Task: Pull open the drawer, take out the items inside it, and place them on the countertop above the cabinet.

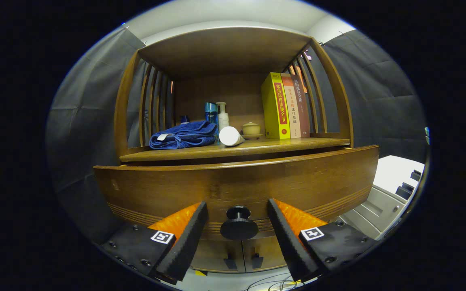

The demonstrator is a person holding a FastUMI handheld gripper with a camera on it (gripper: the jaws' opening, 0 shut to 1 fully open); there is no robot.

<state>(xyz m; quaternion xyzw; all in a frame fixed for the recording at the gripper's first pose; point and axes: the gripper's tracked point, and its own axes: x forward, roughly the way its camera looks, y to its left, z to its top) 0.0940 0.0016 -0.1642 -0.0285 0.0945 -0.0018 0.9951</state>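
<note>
A wooden drawer front [233,184] stretches across the cabinet just below the countertop [237,148]. Its round dark knob [238,224] sits between my two fingers, with a gap on each side. My gripper [238,210] is open around the knob, fingertips close to the drawer face. The drawer's inside is hidden. On the countertop lie a folded blue towel [183,135] and a white bottle [231,136] on its side.
At the shelf's back stand a blue bottle [211,113], a white pump bottle [223,115] and a small lidded cup [251,129]. Three upright books [283,106] stand at the right. Two lower cabinet doors [241,256] sit below the drawer. A white unit [390,194] stands right.
</note>
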